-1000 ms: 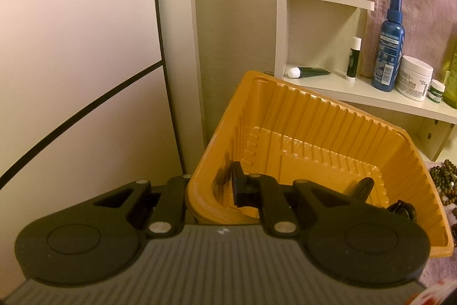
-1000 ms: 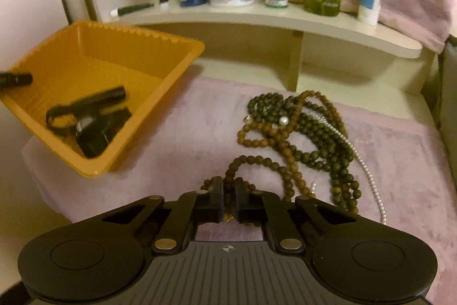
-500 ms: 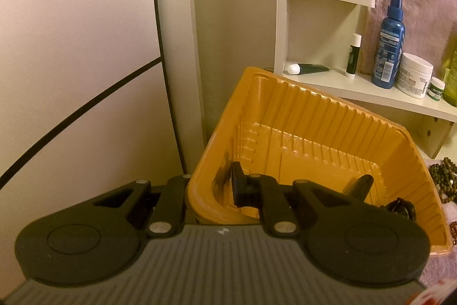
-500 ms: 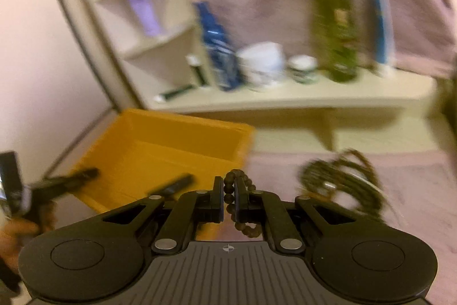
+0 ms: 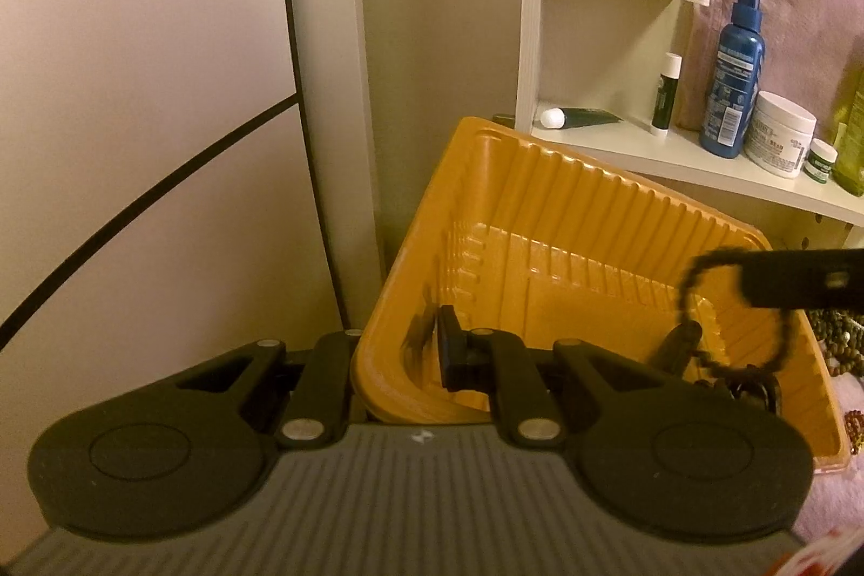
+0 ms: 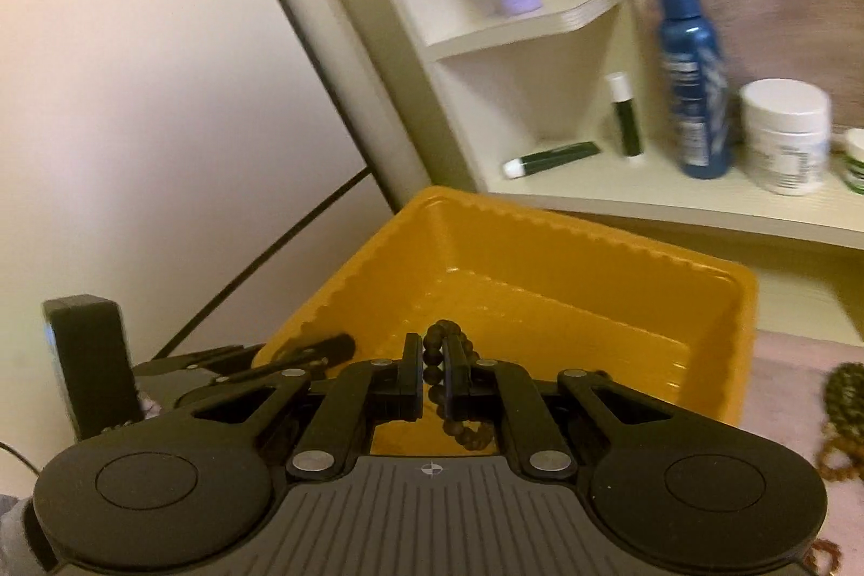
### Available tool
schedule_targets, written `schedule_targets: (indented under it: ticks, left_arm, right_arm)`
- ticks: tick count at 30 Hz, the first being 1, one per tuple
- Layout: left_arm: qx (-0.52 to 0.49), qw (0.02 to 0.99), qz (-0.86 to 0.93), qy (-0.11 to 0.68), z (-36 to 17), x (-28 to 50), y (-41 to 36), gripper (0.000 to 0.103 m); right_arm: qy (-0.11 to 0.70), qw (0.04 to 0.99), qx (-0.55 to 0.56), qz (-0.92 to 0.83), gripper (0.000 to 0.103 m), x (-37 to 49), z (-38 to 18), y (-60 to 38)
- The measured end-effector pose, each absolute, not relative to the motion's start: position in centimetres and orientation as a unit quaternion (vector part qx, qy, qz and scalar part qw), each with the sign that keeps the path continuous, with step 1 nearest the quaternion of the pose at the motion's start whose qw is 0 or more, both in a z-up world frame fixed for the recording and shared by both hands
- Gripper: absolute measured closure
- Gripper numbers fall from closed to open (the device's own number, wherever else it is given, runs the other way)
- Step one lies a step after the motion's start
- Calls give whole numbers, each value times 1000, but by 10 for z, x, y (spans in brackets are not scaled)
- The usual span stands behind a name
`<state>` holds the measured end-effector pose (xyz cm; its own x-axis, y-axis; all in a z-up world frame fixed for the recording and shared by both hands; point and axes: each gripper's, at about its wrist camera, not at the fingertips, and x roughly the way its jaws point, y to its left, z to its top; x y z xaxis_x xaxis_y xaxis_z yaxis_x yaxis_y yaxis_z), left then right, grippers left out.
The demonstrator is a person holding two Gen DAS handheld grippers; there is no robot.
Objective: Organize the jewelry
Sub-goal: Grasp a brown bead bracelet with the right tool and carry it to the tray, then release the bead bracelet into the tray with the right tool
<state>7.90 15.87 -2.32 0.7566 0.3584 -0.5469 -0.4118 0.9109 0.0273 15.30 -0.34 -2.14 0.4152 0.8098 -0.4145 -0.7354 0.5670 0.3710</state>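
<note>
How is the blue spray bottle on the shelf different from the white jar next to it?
The blue spray bottle is tall, slim and tapers to a narrow spray top; the white jar is squat, wide and has a flat lid. Both stand upright on the same shelf and carry printed labels.

Right tongs clamped on a brown bead bracelet over the orange tray.

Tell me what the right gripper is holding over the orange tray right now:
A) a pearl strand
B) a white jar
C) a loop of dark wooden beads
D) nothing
C: the right gripper is shut on the dark bead loop, which hangs between its fingers above the orange tray.
</note>
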Motion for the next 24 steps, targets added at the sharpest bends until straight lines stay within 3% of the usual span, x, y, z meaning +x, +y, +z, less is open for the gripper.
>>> schedule_targets:
  ticks: [10, 15, 24]
  left_arm:
    - [-48, 934, 202, 292, -24, 83, 161, 91]
    - [-46, 932, 202, 297, -24, 83, 161, 91]
    - [-42, 930, 214, 296, -24, 81, 158, 91]
  right_arm:
    - [315, 835, 44, 449, 93, 163, -42, 27]
    - [312, 843, 46, 435, 71, 157, -40, 14]
    - [319, 867, 71, 376, 66, 152, -41, -50]
